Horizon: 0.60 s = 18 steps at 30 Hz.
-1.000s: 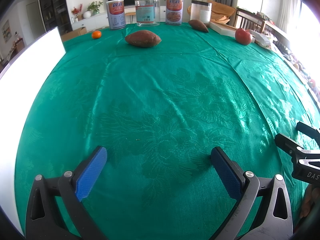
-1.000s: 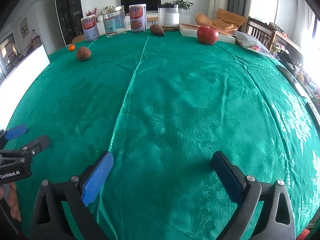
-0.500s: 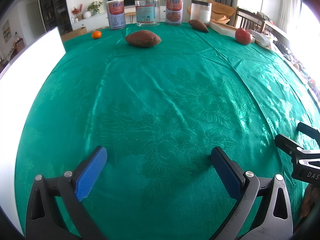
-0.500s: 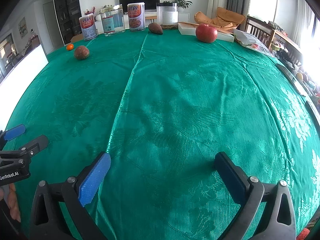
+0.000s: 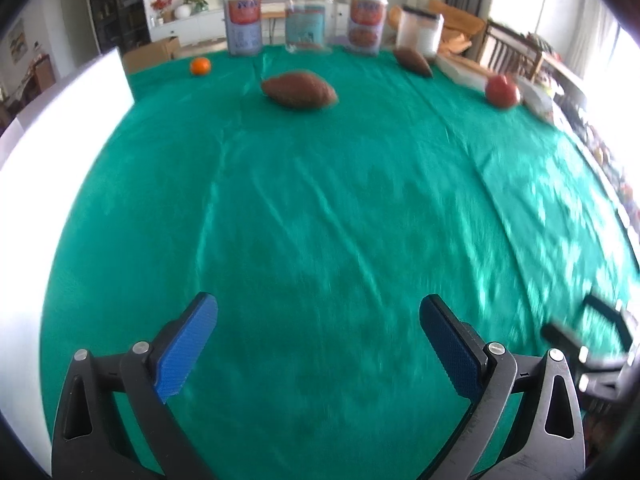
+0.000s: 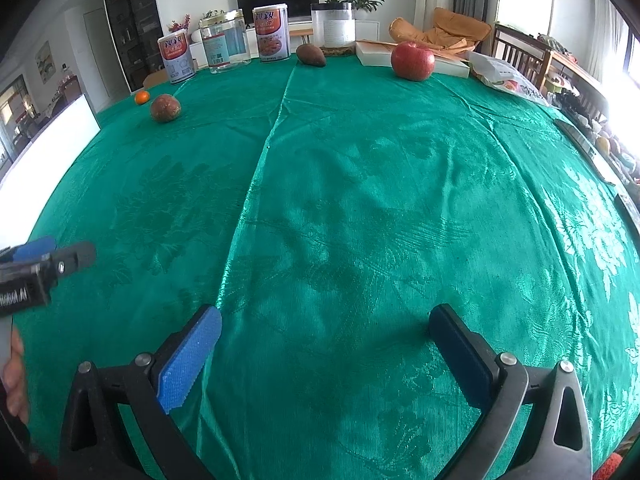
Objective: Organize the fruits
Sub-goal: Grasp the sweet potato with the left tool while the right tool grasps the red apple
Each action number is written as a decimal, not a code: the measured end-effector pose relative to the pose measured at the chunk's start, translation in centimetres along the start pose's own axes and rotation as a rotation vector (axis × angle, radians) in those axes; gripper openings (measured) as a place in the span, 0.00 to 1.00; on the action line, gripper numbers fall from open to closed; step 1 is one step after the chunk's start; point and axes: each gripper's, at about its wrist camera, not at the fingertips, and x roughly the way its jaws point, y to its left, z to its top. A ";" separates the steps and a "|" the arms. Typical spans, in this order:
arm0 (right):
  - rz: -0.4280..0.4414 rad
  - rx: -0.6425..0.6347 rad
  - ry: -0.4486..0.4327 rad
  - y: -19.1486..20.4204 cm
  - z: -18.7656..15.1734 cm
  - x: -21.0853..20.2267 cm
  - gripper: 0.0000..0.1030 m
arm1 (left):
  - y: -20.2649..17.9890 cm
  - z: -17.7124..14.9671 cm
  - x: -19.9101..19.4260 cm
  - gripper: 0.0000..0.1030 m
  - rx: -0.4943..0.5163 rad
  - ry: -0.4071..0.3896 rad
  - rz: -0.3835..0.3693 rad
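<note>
Left wrist view: left gripper (image 5: 318,320) spread wide, empty above green tablecloth (image 5: 320,220); sweet potato (image 5: 299,89) and orange (image 5: 200,66) far ahead.

Right wrist view: right gripper (image 6: 325,330) jaws just opened wide, empty; apple (image 6: 412,60) far ahead, slightly right.

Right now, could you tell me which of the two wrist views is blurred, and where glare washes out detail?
Left wrist view: smeared throughout; cans and apple are soft, though its own claw stays crisp. Right wrist view: sharp; the apple and tablecloth weave read clearly. Both views: window glare blows out the right edge, and fisheye bends the table into a dome.
</note>
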 end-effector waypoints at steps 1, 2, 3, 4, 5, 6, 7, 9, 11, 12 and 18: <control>0.015 0.013 0.005 -0.3 0.3 -0.1 1.00 | 0.2 1.7 0.0 0.99 -0.008 -0.013 0.012; 0.032 0.031 0.000 -0.8 0.9 -0.2 1.00 | 0.3 3.1 0.3 0.99 -0.015 -0.017 0.016; 0.047 0.040 -0.010 -1.2 1.8 -0.4 1.00 | 0.5 4.7 0.8 0.99 -0.022 -0.014 0.013; 0.055 0.033 -0.022 -1.7 3.2 -0.4 1.00 | 0.6 6.5 1.6 0.99 -0.033 -0.004 0.004; 0.050 0.018 -0.032 -2.1 4.8 -0.3 1.00 | 1.0 8.3 2.7 0.99 -0.053 0.020 -0.004; 0.045 0.014 -0.042 -2.8 6.6 -0.1 1.00 | 1.4 9.8 3.8 0.99 -0.080 0.044 -0.009; 0.050 0.024 -0.051 -3.8 8.4 0.3 1.00 | 2.1 11.4 5.2 0.99 -0.118 0.071 -0.024; 0.062 0.080 -0.089 -6.8 12.9 1.6 1.00 | 3.1 13.5 7.3 0.98 -0.171 0.110 -0.046; 0.055 0.131 -0.125 -10.1 17.7 3.7 1.00 | 4.3 15.2 9.1 0.98 -0.216 0.140 -0.058; 0.045 0.145 -0.116 -11.4 19.8 5.0 1.00 | 4.7 15.8 9.9 0.98 -0.235 0.156 -0.069; -0.004 0.196 0.003 -15.5 29.5 13.5 1.00 | 5.7 18.7 13.2 0.98 -0.329 0.248 -0.139</control>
